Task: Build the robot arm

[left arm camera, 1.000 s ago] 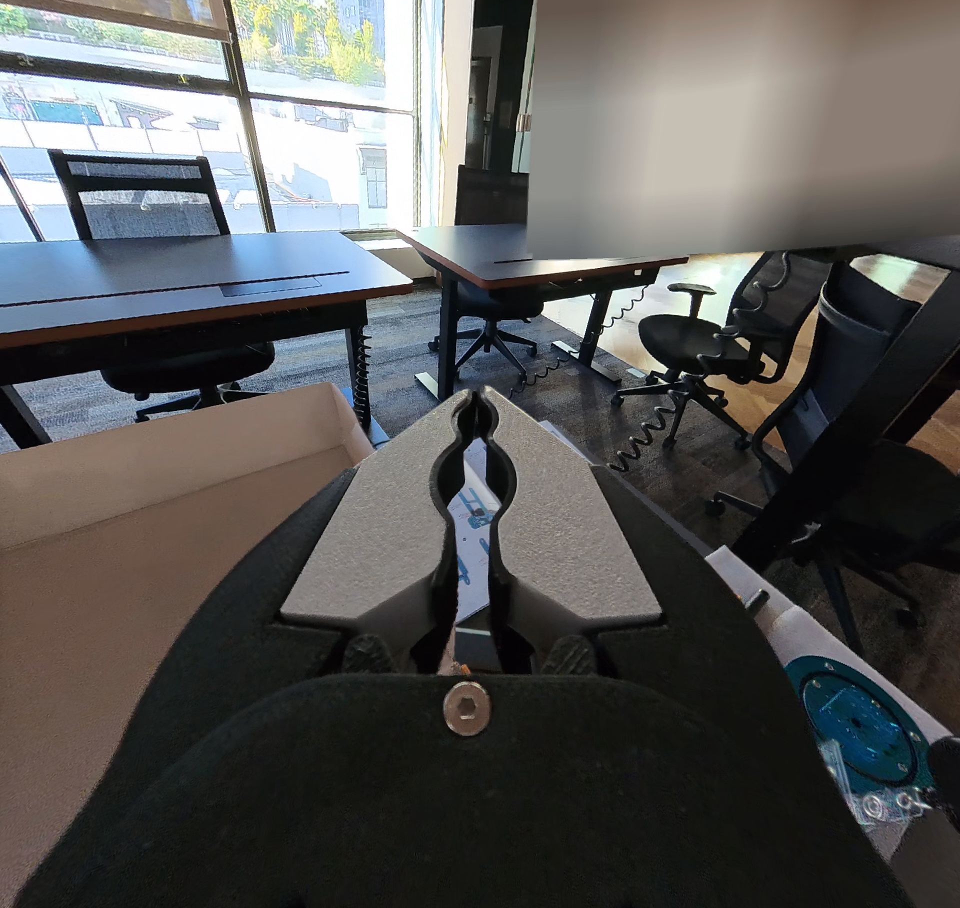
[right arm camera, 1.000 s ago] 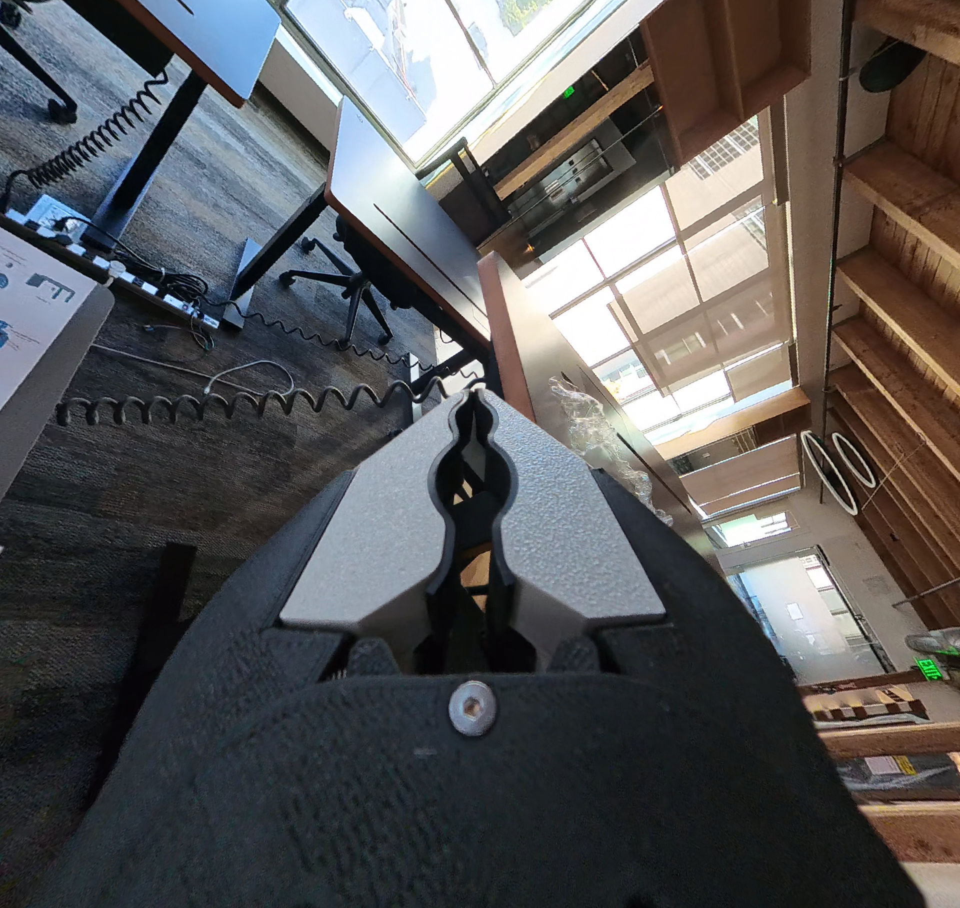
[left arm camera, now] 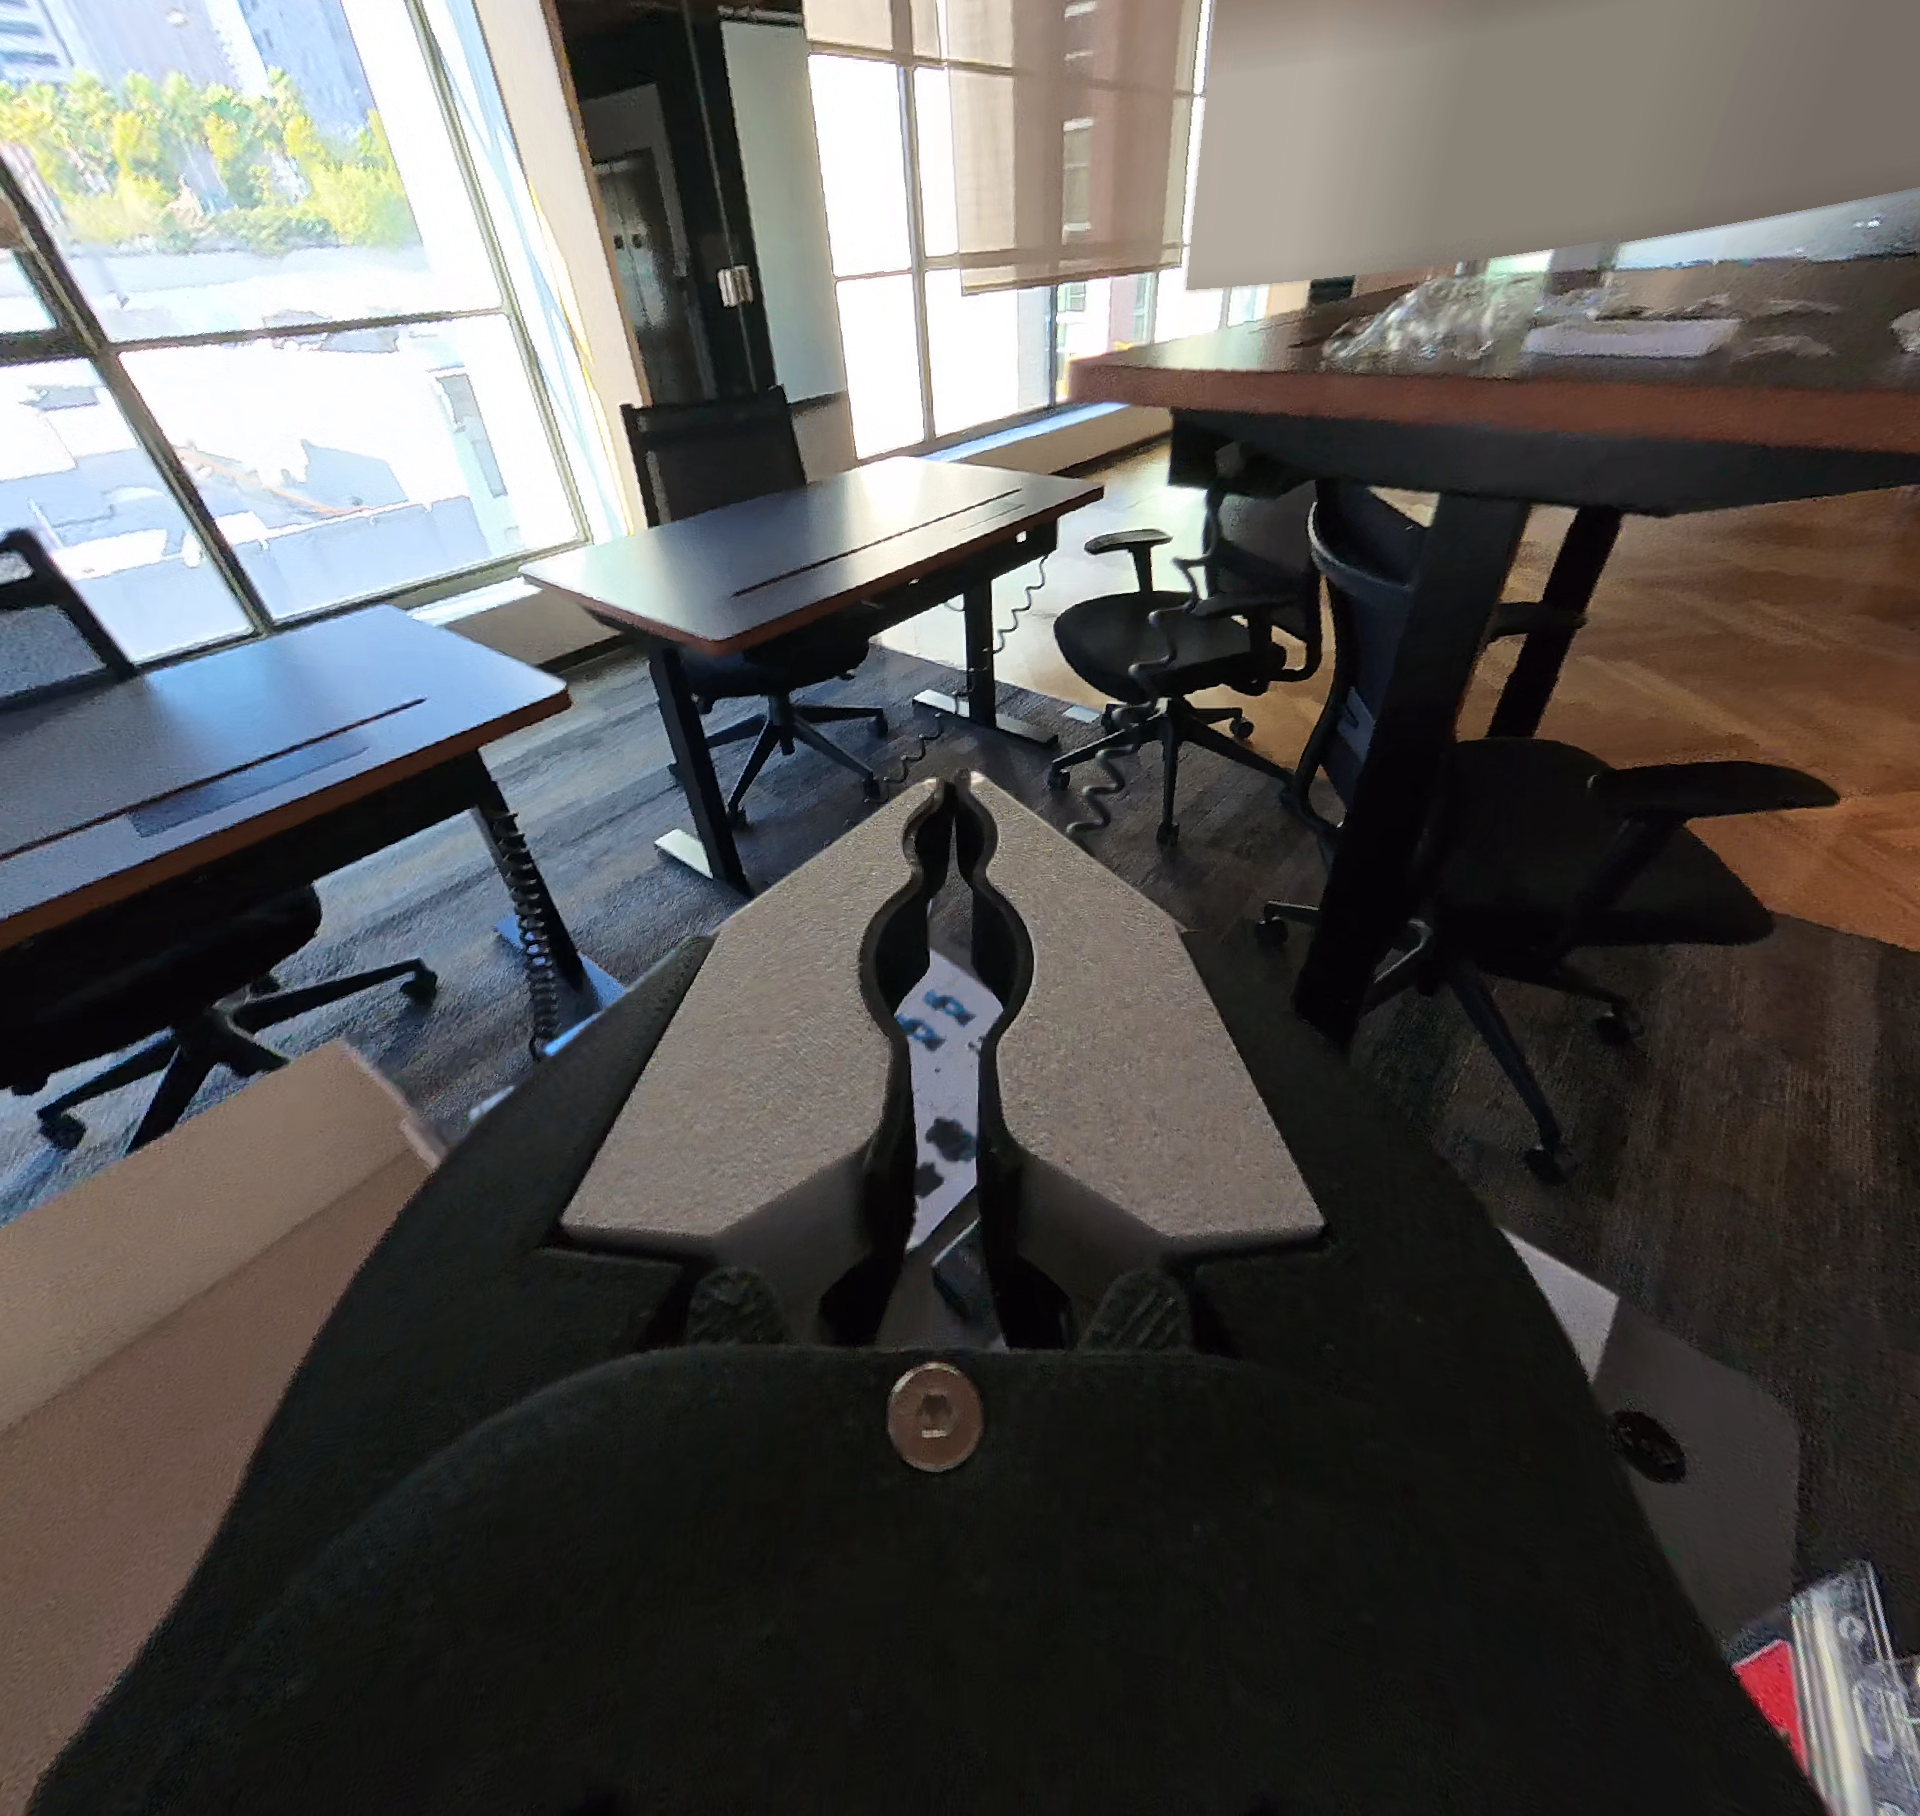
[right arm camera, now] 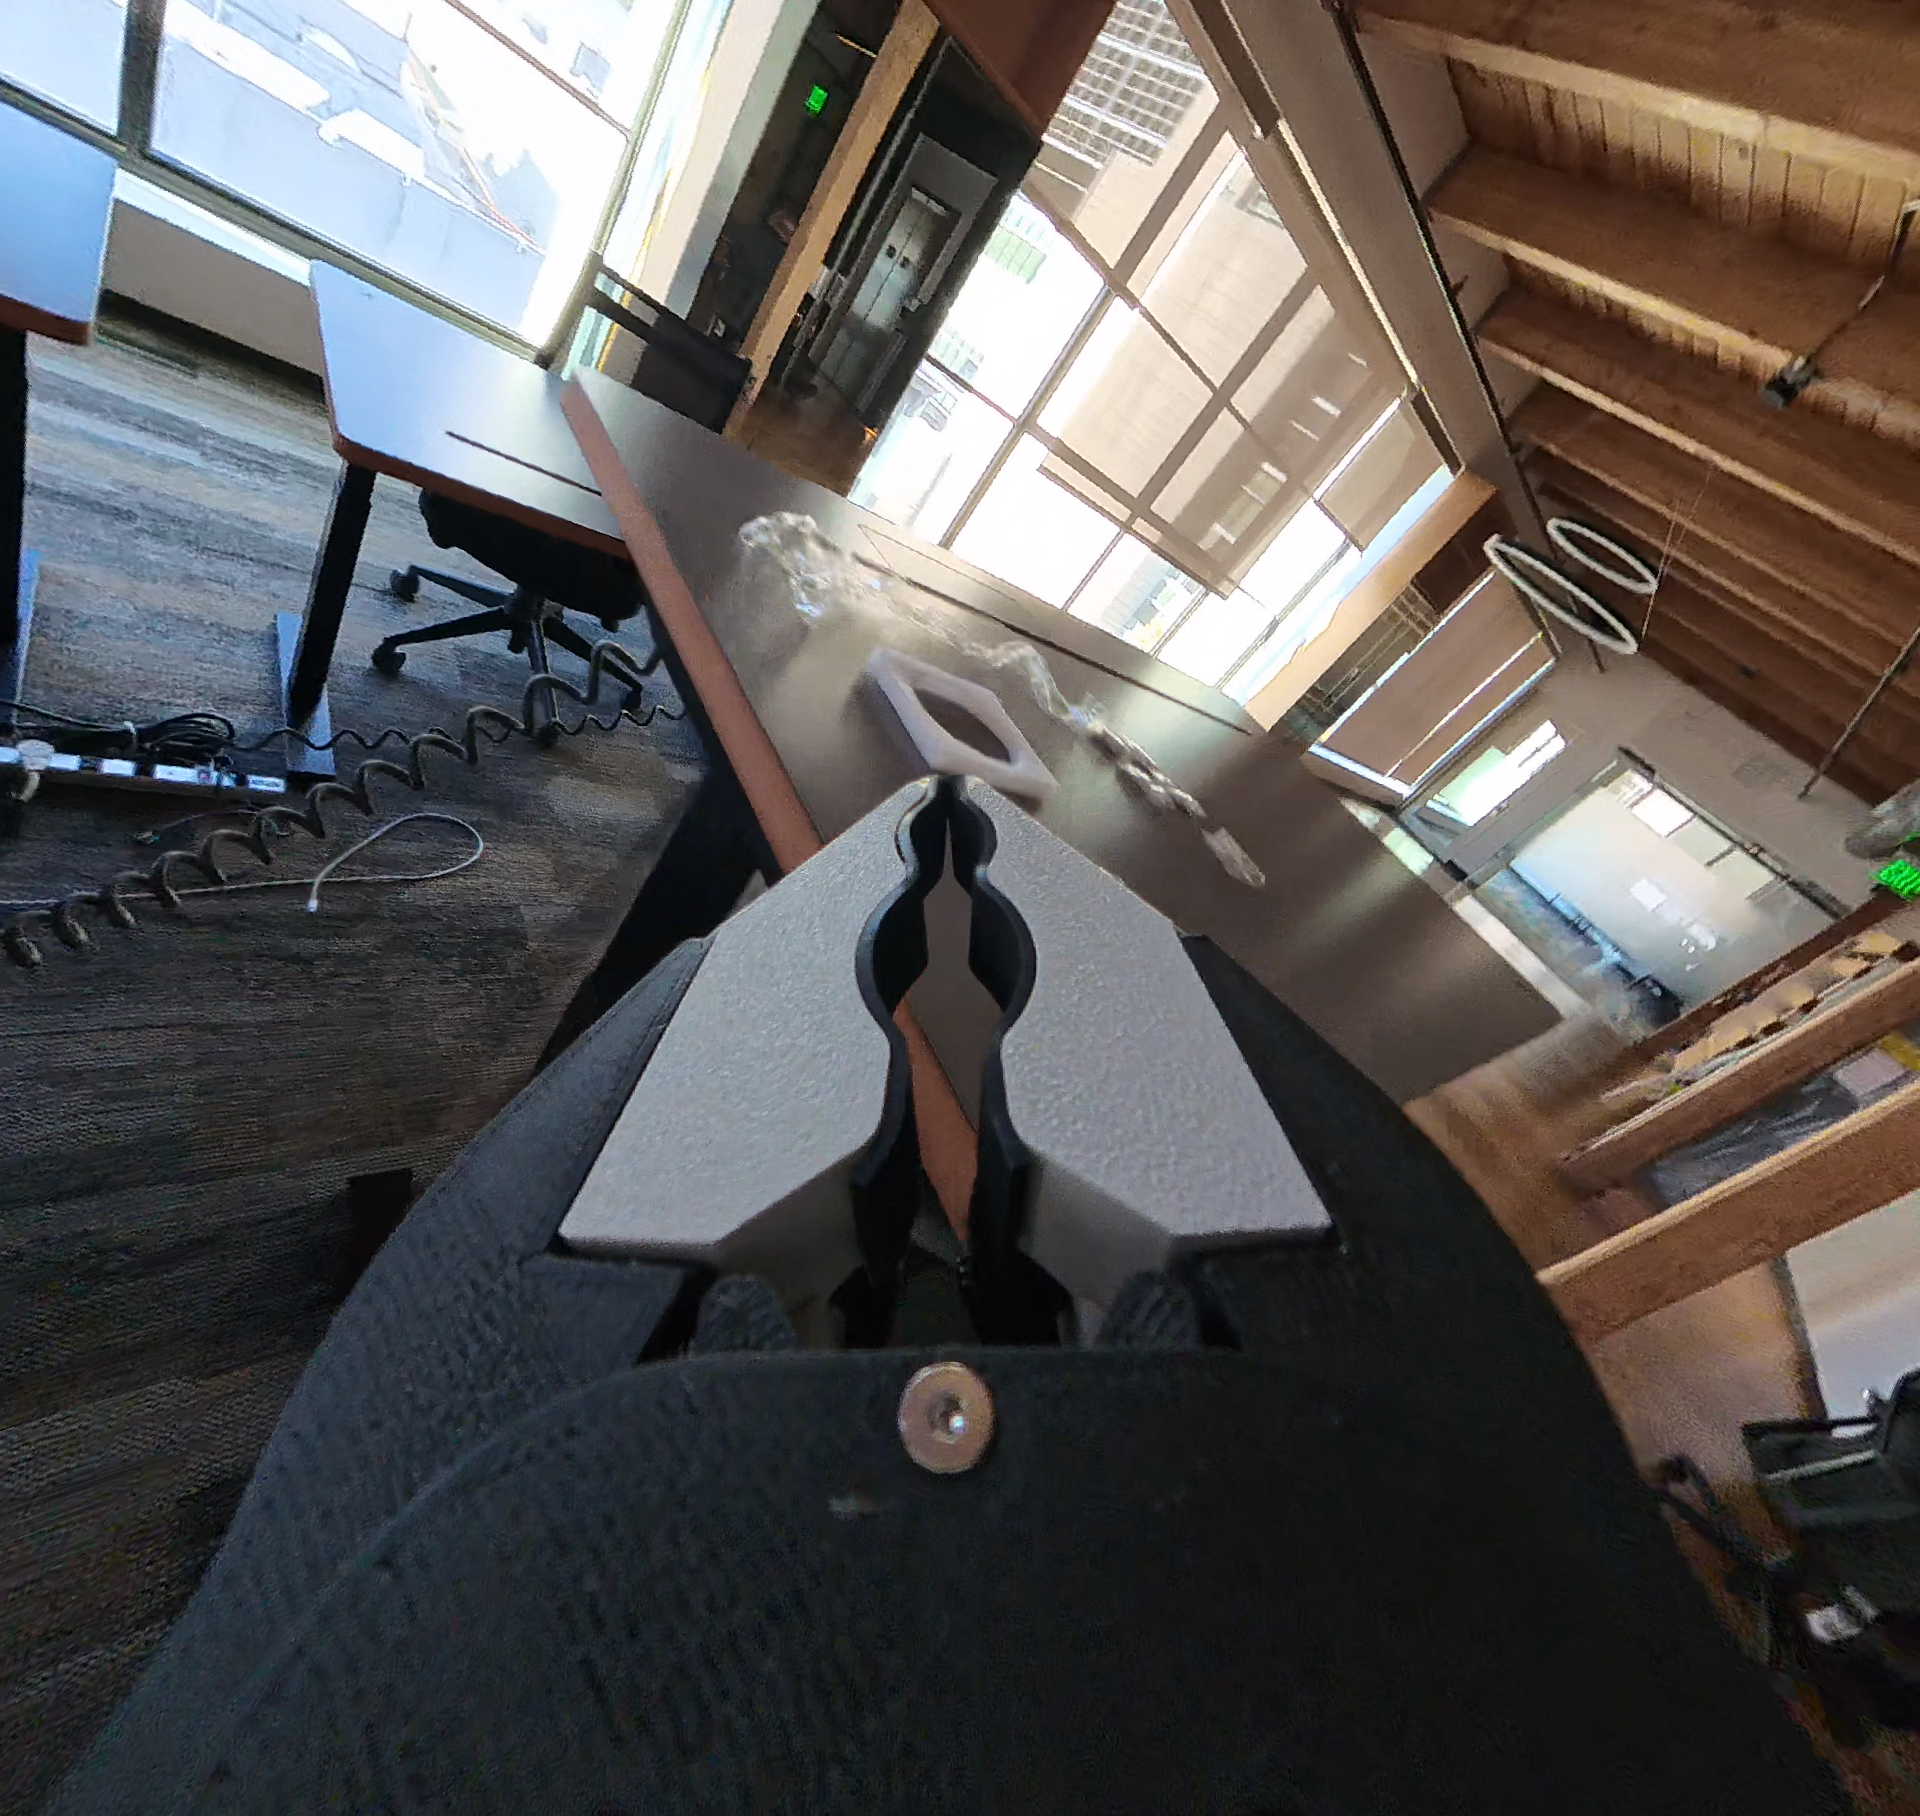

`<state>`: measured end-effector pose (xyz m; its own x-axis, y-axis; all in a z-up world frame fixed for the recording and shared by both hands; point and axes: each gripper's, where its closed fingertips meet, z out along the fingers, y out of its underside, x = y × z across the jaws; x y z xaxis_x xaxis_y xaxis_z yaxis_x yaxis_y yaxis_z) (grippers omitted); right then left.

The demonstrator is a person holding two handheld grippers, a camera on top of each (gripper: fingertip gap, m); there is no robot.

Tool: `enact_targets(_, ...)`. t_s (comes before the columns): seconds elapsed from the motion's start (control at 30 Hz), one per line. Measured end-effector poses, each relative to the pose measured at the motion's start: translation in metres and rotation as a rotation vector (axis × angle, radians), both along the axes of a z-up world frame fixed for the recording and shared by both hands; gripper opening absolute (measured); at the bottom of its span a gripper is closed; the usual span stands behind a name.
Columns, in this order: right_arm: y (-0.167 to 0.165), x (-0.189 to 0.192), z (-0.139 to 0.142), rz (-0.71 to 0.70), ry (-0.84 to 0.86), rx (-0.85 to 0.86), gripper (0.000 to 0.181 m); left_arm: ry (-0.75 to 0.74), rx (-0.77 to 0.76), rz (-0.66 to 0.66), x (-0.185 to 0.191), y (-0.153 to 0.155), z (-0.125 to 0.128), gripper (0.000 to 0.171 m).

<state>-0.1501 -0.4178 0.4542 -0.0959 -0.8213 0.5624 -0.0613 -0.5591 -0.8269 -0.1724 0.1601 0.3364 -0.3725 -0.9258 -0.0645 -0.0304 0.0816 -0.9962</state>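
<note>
Left gripper and right gripper had fingers closed, holding nothing; right, low-centre, risked bumping the counter edge.

Right tool closed — empty, over table.

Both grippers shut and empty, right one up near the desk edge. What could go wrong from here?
1. The right gripper points along the wooden edge of the desk, near the white square frame and clear plastic bags. A careless sweep might knock them off.
2. The left gripper is over a printed sheet beside a cardboard box. Lowering it shut may crease the sheet.
3. Coiled cables lie on the carpet, a possible snag or trip.
</note>
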Motion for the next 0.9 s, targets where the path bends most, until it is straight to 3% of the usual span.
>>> enact_targets(0.17,-0.101,-0.049,-0.011,-0.003,0.032,0.128,0.000,-0.035,-0.032,-0.169,0.008,-0.116,0.045,0.000)
enact_targets(0.37,-0.247,-0.123,-0.038,0.063,0.106,0.182,0.004,-0.081,-0.255,-0.355,0.009,-0.306,0.095,0.002)
enact_targets(0.47,-0.324,-0.164,-0.053,0.019,0.179,0.202,0.008,-0.070,-0.358,-0.466,0.020,-0.403,0.119,0.013)
enact_targets(0.57,-0.377,-0.198,-0.064,0.011,0.241,0.275,0.014,0.033,-0.389,-0.624,0.027,-0.492,0.133,0.027)
enact_targets(0.73,-0.442,-0.227,-0.089,-0.071,0.303,0.278,0.020,0.073,-0.420,-0.712,0.042,-0.587,0.139,0.030)
enact_targets(0.9,-0.464,-0.208,-0.105,-0.025,0.324,0.338,0.022,0.100,-0.322,-0.747,0.068,-0.649,0.133,0.030)
